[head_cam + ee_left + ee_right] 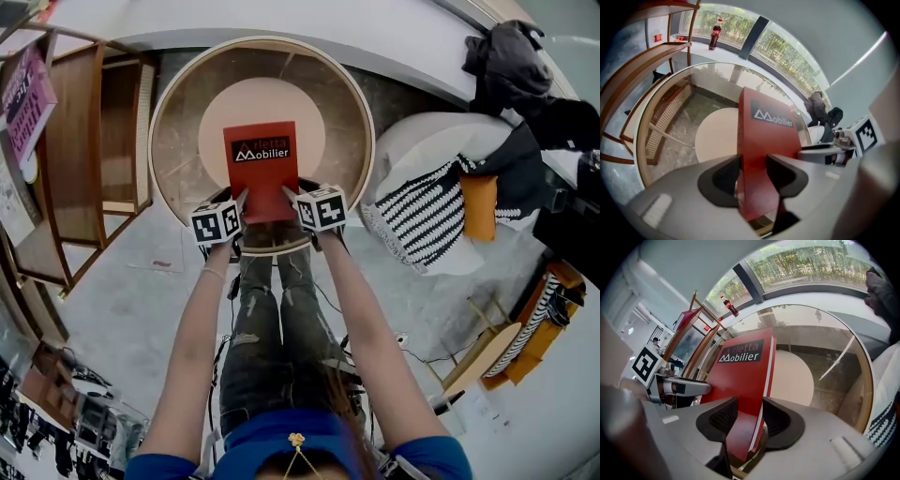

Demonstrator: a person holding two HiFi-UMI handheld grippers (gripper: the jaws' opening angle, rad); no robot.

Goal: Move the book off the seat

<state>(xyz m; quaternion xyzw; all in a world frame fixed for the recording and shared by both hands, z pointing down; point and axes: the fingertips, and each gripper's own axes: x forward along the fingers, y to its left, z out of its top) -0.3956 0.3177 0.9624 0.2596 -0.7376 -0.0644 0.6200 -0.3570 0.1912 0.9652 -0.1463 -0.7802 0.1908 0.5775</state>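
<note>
A red book [262,169] with a black "Mobilier" label is over the round cream seat [309,122] of a wide wooden bowl chair [364,131]. Both grippers hold its near end. My left gripper [238,202] is shut on the near left edge, and in the left gripper view the book [764,136] runs up between the dark pads [723,176]. My right gripper [290,198] is shut on the near right edge, with the book [738,371] and its white page edge clamped between the pads [776,420]. I cannot tell whether the book's far end touches the seat.
A wooden shelf unit [84,141] stands left of the chair. To the right is a white pouf with a striped throw [427,211], an orange cushion [479,206] and dark clothing [511,56]. A cola bottle [714,35] stands on the window ledge. The person's legs [272,319] are just before the chair rim.
</note>
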